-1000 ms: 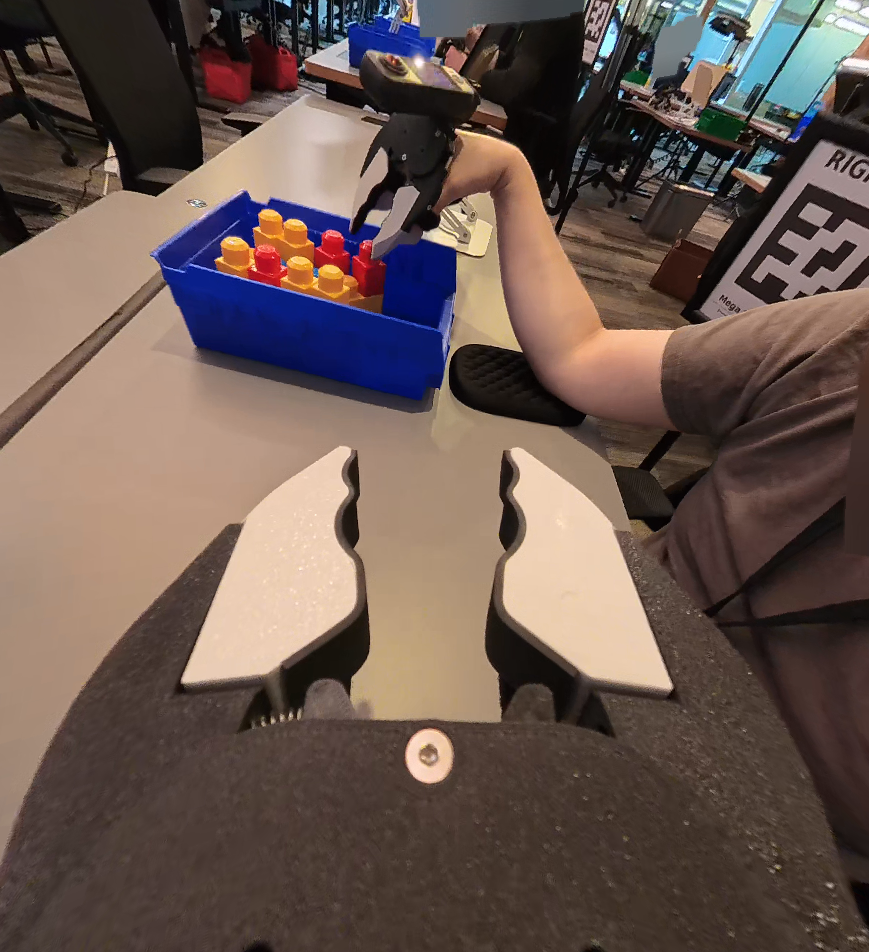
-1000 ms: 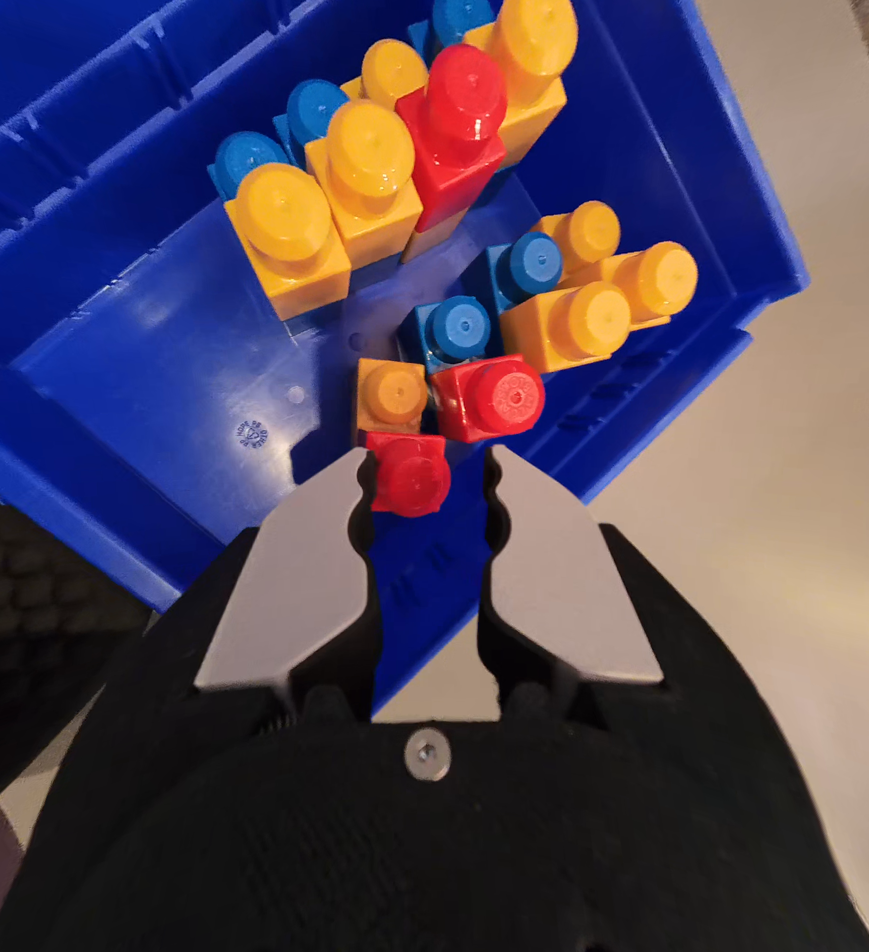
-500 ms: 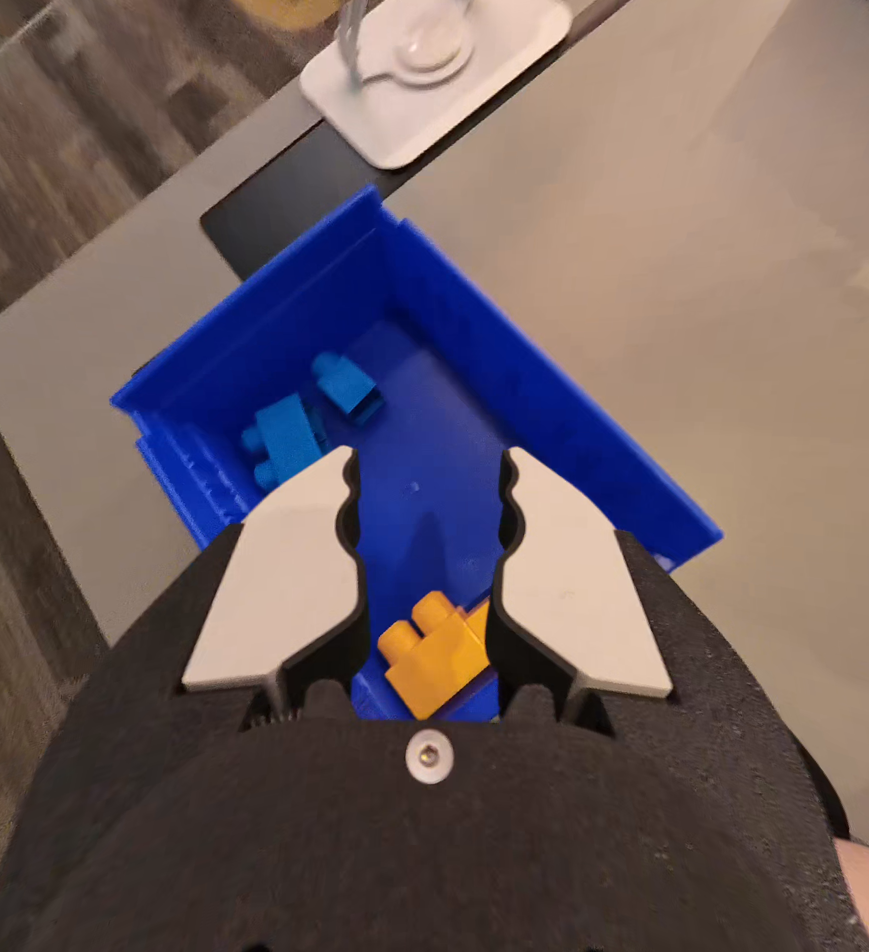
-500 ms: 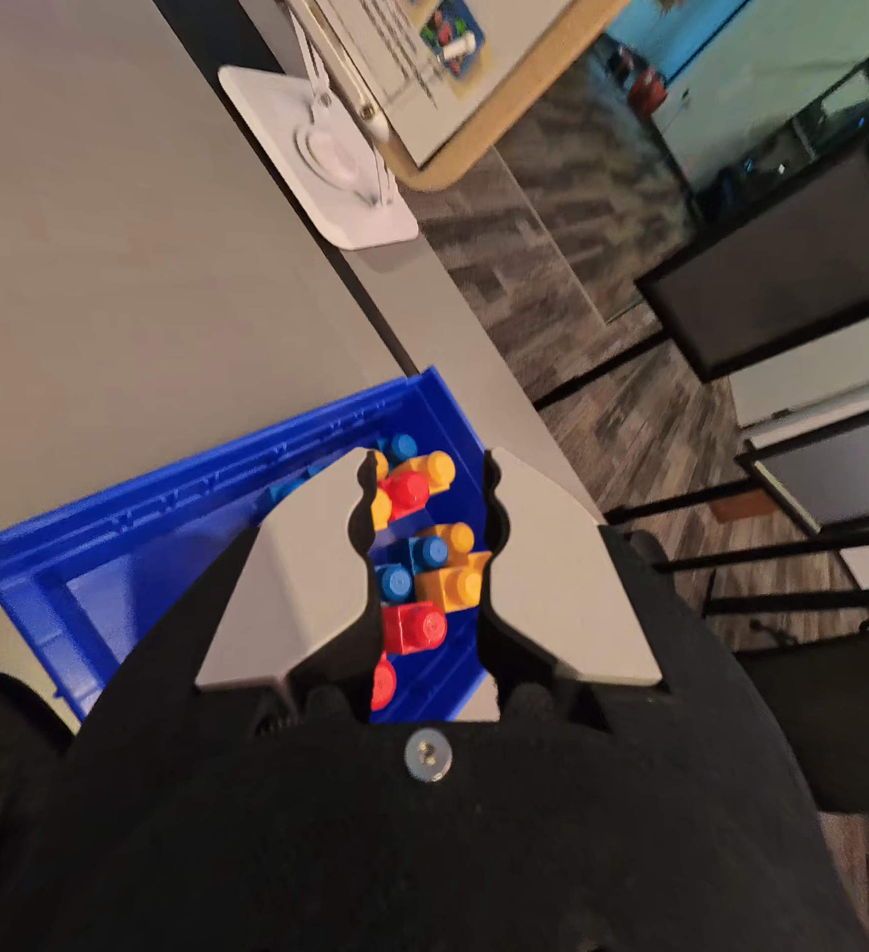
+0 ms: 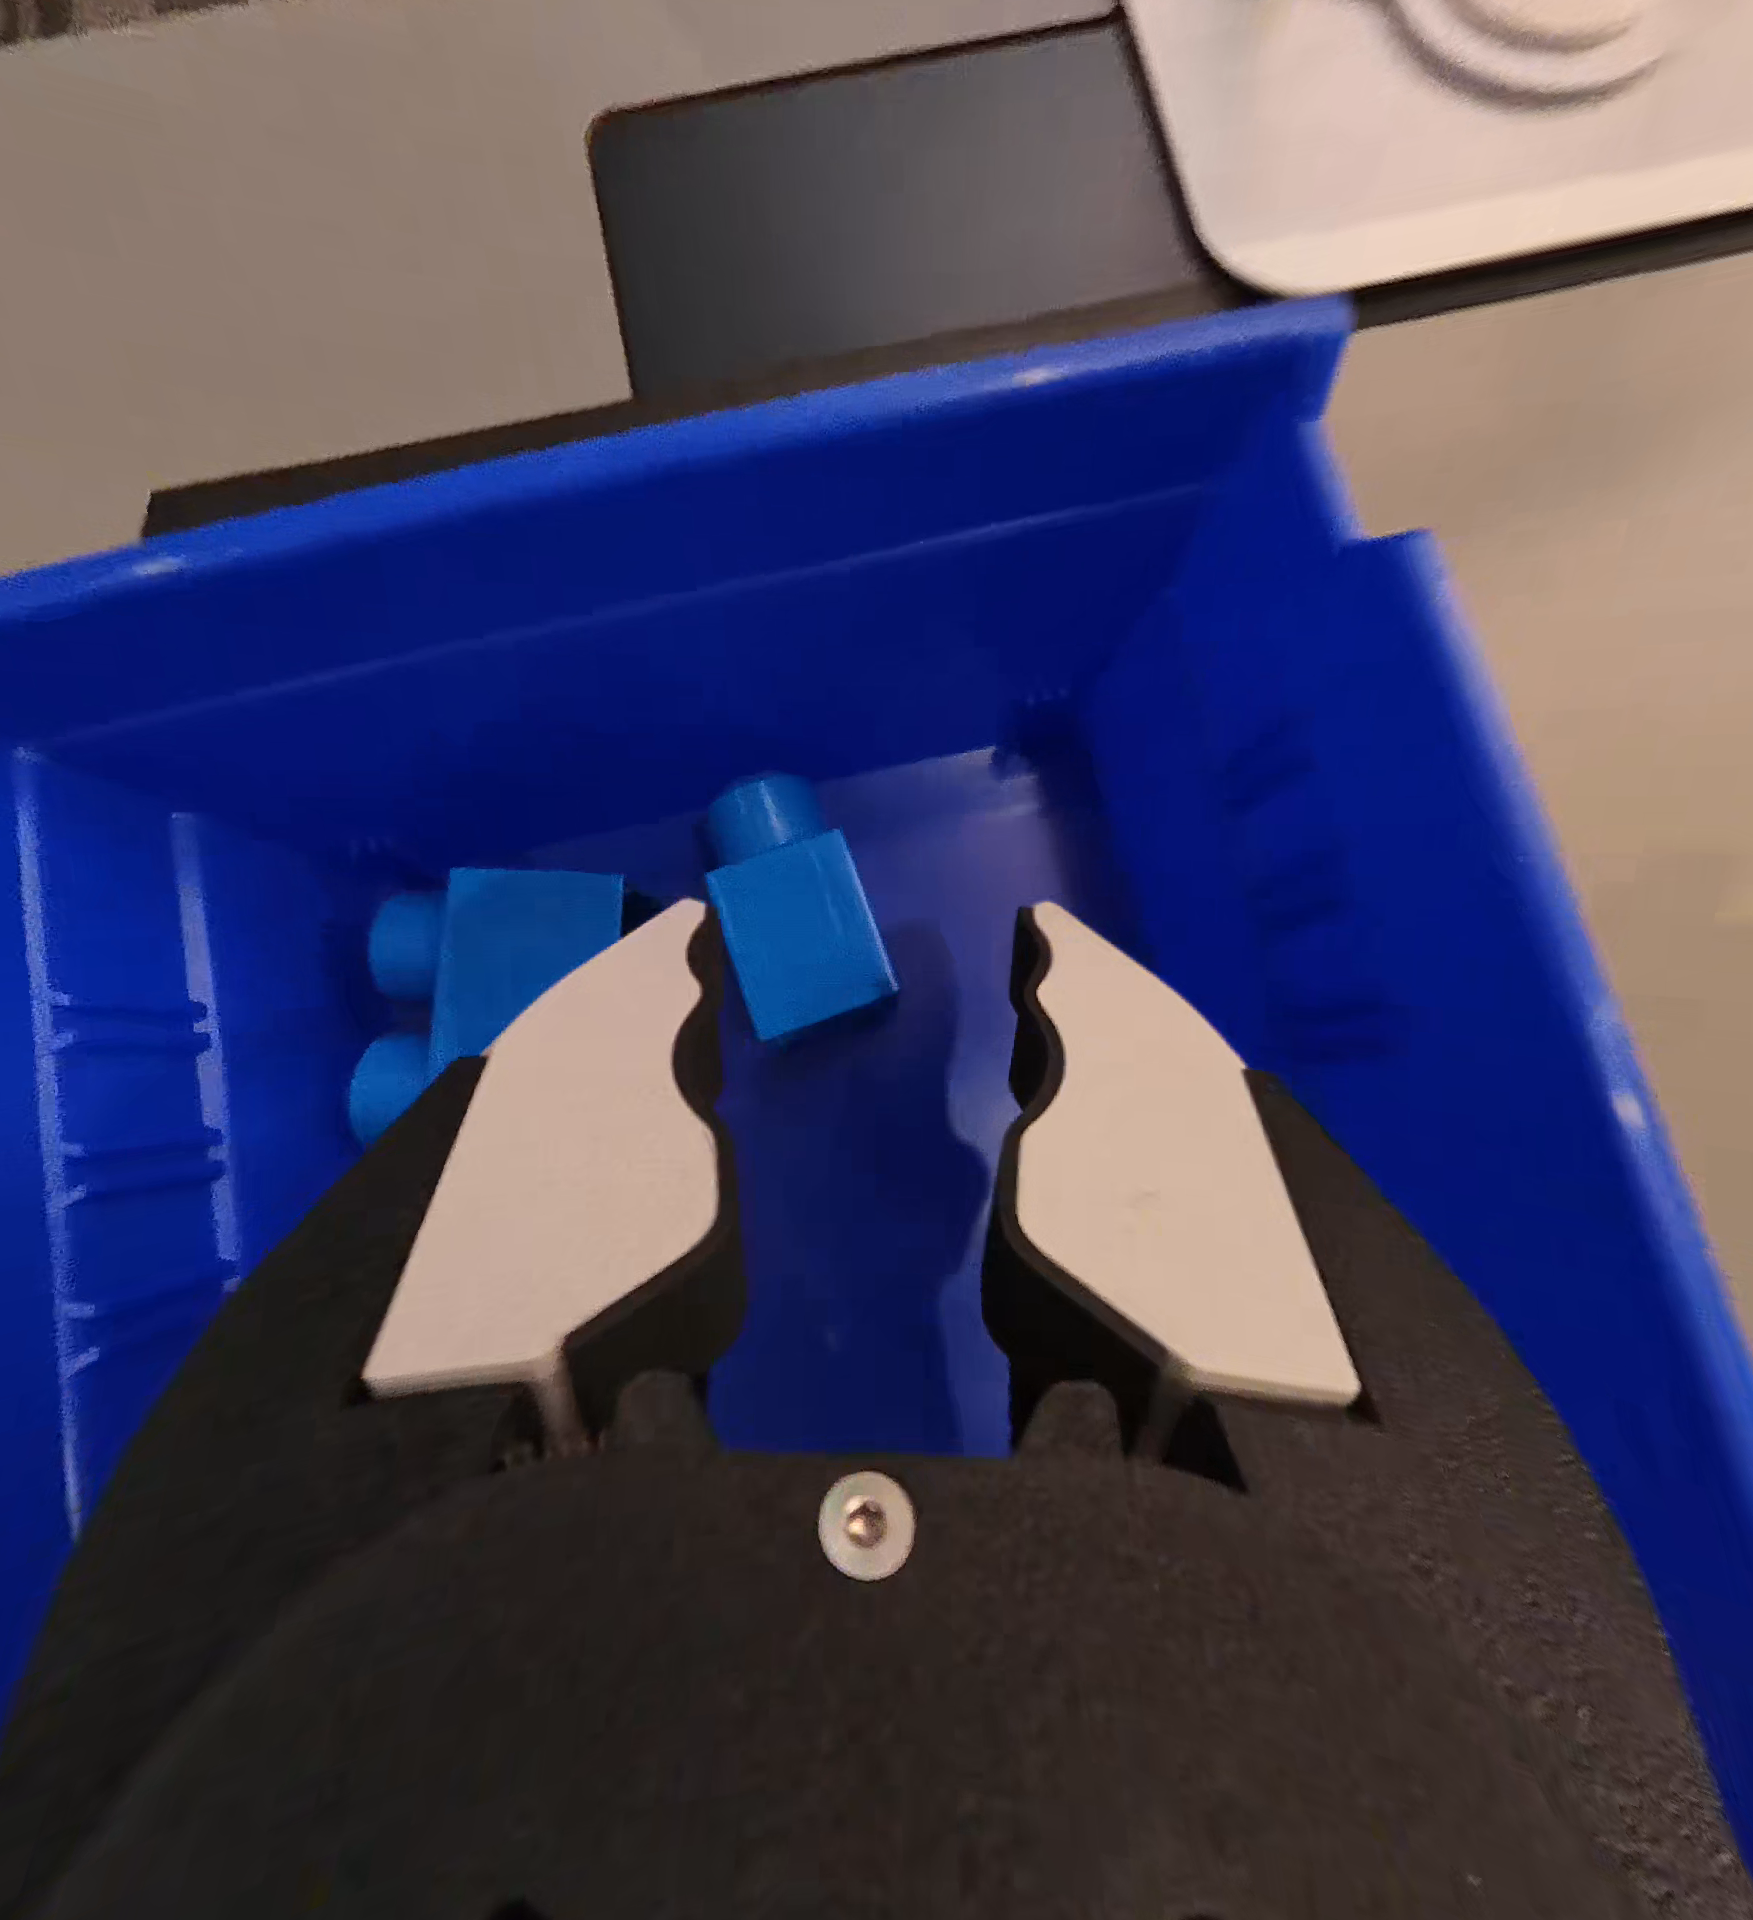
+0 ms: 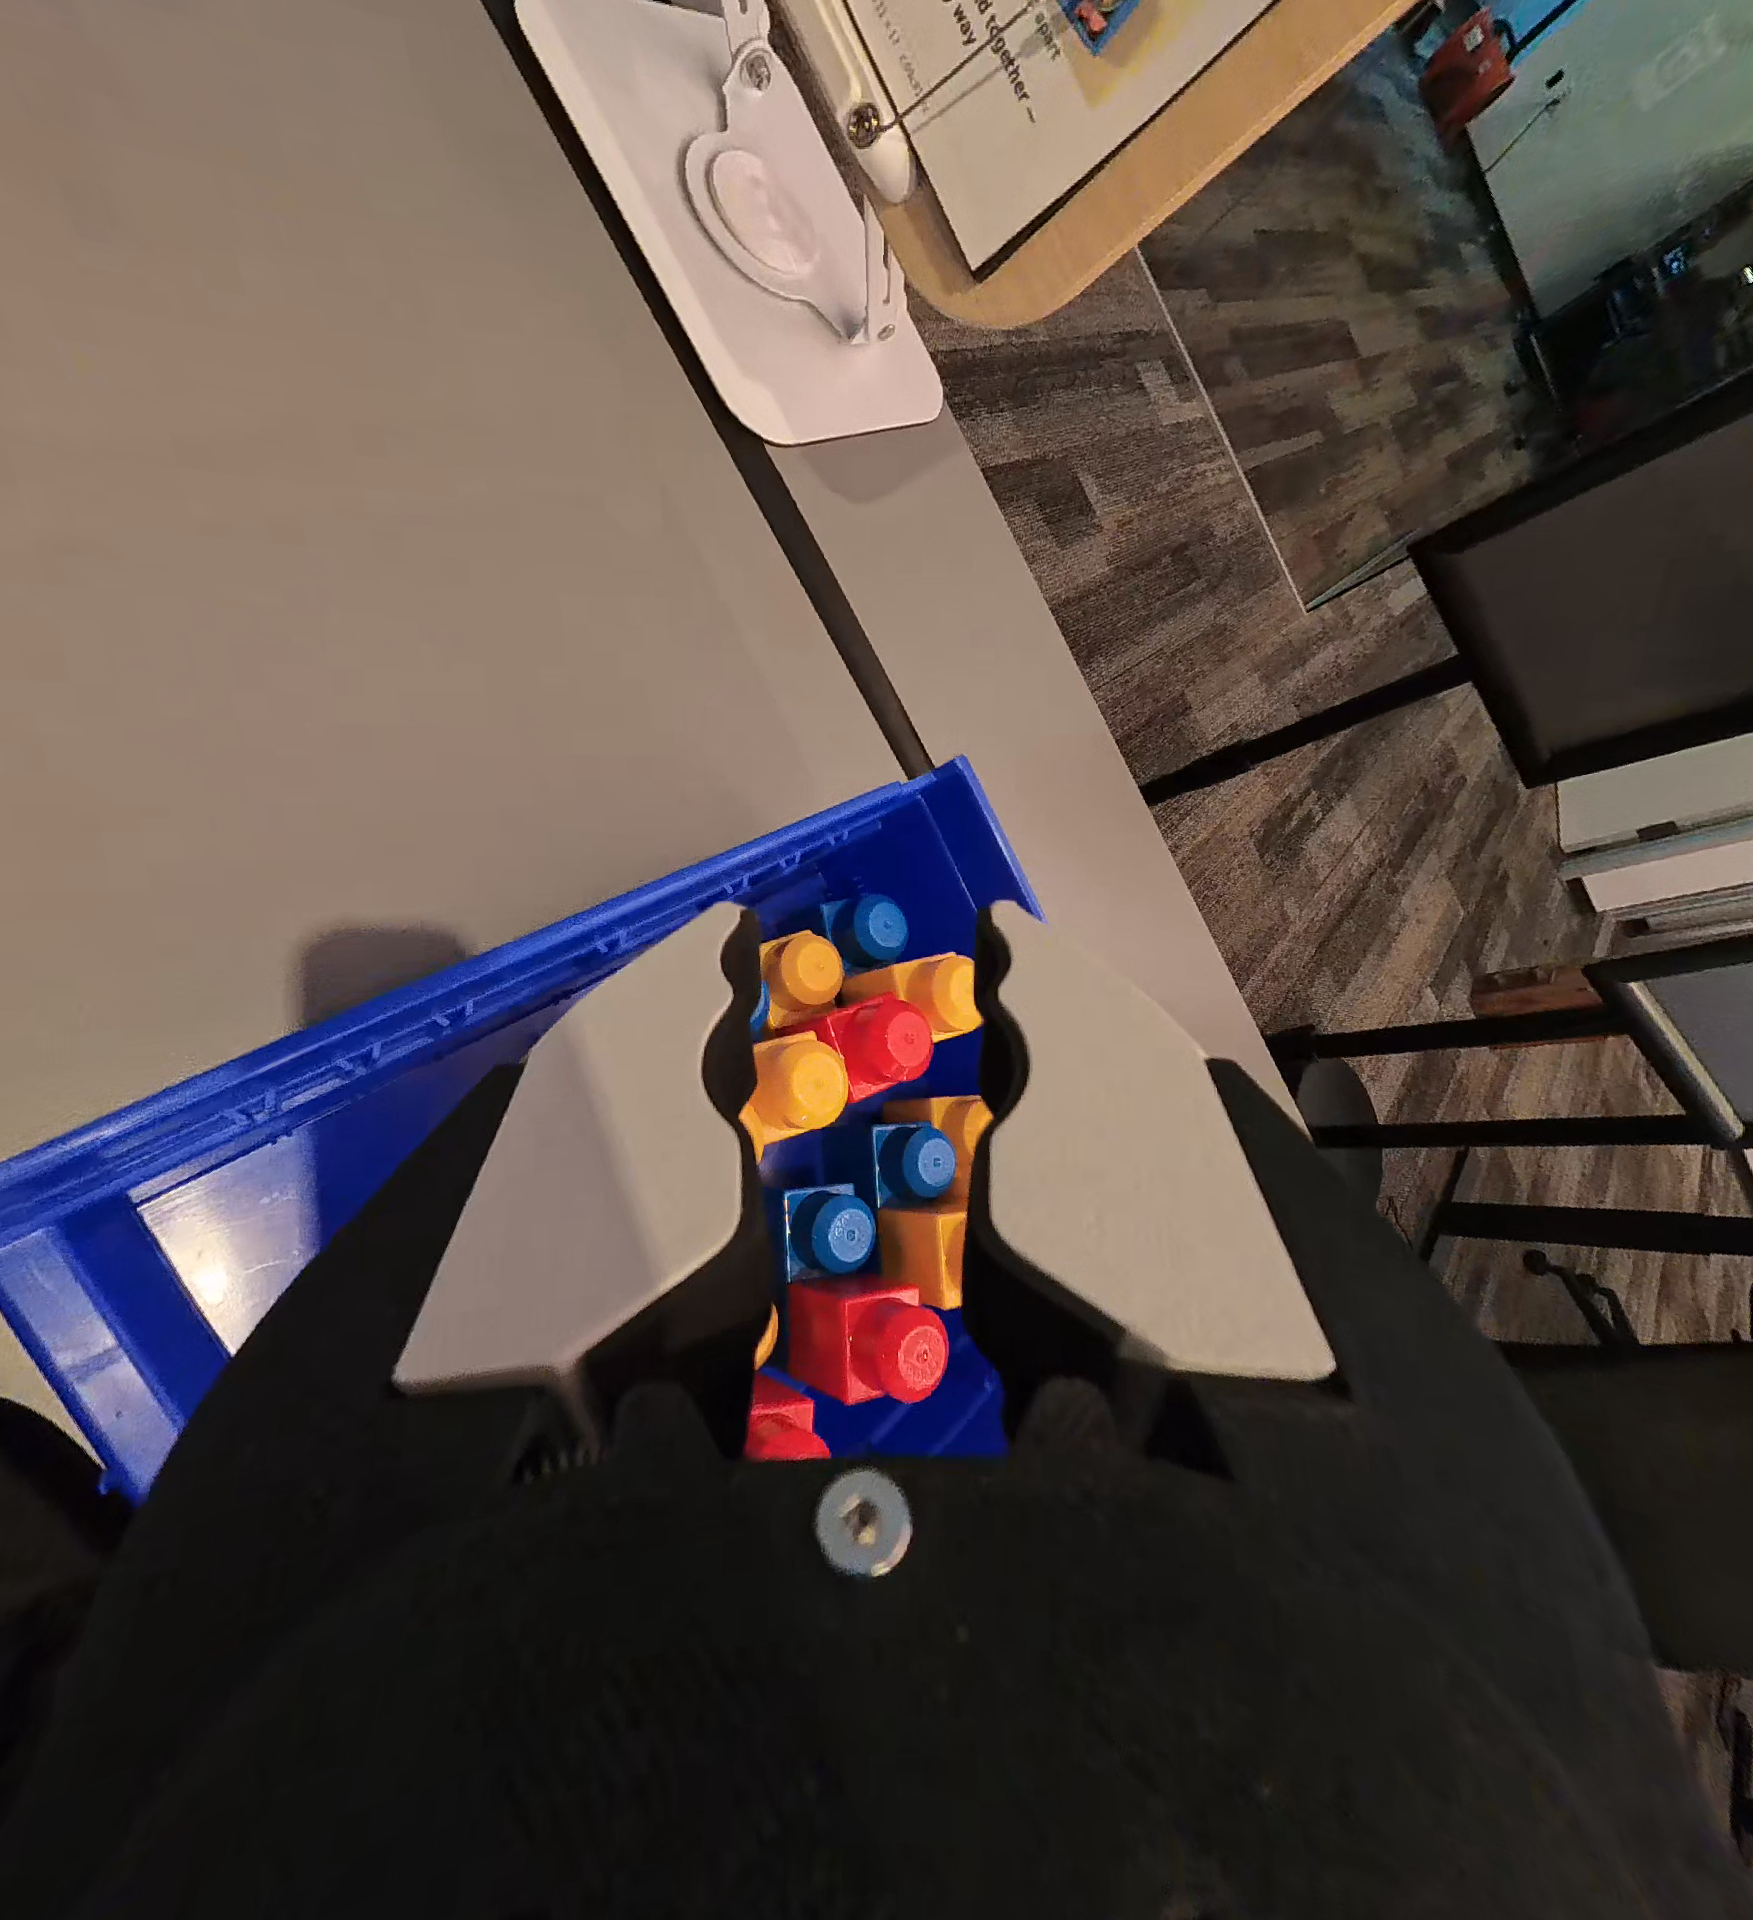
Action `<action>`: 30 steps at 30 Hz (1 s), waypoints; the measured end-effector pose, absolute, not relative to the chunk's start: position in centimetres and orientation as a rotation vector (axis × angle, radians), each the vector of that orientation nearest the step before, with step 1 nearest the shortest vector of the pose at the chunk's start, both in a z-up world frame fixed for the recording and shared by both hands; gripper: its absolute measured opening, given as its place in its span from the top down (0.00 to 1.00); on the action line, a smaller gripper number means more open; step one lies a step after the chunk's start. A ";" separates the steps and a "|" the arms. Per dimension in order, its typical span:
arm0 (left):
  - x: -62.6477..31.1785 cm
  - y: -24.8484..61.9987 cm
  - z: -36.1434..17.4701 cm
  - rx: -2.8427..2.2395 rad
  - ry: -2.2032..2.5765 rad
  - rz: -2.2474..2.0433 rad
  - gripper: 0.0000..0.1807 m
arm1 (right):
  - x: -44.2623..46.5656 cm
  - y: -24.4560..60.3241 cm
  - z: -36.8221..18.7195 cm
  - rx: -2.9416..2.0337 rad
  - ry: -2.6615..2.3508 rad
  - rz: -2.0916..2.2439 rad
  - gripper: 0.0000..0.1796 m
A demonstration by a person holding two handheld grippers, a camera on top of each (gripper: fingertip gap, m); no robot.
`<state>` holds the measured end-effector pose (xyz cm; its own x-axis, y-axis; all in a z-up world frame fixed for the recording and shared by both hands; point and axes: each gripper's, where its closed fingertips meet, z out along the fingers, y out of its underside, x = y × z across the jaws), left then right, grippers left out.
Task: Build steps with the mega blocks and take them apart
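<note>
Left claw (image 5: 856, 966) reaches into the blue bin (image 5: 643, 582) on the grey table (image 5: 280, 260), jaws spread wide and empty. A single-stud blue block (image 5: 799, 935) lies on its side on the bin floor, just ahead of the gap and nearer the left finger, whose tip appears to touch or nearly touch it; a two-stud blue block (image 5: 498, 966) lies beside it, partly hidden behind that finger. Right claw (image 6: 856, 935) hangs above the bin's other end, jaws likewise apart and holding nothing, over a cluster of red, yellow and blue blocks (image 6: 851, 1143). The step in hand is judged to be picking the first block, so building has not begun. To do it well, shift the left claw slightly leftward so the single block sits centred between the fingers, align the flat pads with its two flat sides rather than its stud, and close only once both pads bracket it. A skewed close would likely push the block towards the bin wall. A white stand (image 6: 799, 260) sits at the table edge, clear of the work.
</note>
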<state>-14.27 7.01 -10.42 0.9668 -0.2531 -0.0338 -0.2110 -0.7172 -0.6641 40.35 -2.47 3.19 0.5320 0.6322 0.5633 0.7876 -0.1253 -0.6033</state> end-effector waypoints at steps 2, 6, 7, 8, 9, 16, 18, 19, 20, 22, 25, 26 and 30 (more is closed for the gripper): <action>-14.8 7.3 -11.7 -2.425 0.294 -0.034 0.70 | 40.2 -2.4 3.1 -1.837 -1.178 -0.208 0.78; -15.6 7.3 -13.7 -2.494 0.292 0.053 0.71 | 40.5 -2.0 2.2 -1.872 -1.196 -0.239 0.78; -15.8 7.2 -14.2 -2.520 0.300 0.078 0.71 | 40.5 -1.9 2.0 -1.882 -1.202 -0.247 0.78; -16.1 7.1 -14.7 -2.543 0.310 0.104 0.73 | 40.5 -1.8 1.8 -1.889 -1.207 -0.249 0.78; -16.2 7.1 -15.0 -2.562 0.324 0.113 0.77 | 40.5 -1.7 1.6 -1.895 -1.211 -0.249 0.78; -16.7 6.4 -13.8 -2.564 0.350 0.039 0.79 | 39.7 -1.5 0.8 -1.907 -1.253 -0.253 0.78; -16.5 6.2 -11.6 -2.503 0.332 -0.038 0.78 | 39.4 -1.4 0.9 -1.902 -1.259 -0.261 0.78; -16.4 6.2 -10.1 -2.459 0.324 -0.080 0.79 | 39.1 -1.3 1.0 -1.893 -1.259 -0.262 0.78; -15.7 6.0 -8.2 -2.396 0.338 -0.135 0.79 | 38.6 -1.3 1.3 -1.876 -1.260 -0.258 0.78; -13.2 5.3 -4.0 -2.245 0.406 -0.281 0.79 | 36.7 -1.2 2.4 -1.807 -1.257 -0.222 0.78; -5.1 1.4 2.5 -1.950 0.679 -0.661 0.79 | 30.8 -1.9 5.2 -1.629 -1.229 -0.001 0.78; -2.2 -0.6 4.0 -1.874 0.782 -0.798 0.79 | 28.1 -2.7 6.3 -1.564 -1.213 0.146 0.78; 6.7 -6.9 5.5 -1.687 1.106 -0.979 0.79 | 18.7 -6.9 8.5 -1.492 -1.091 0.842 0.78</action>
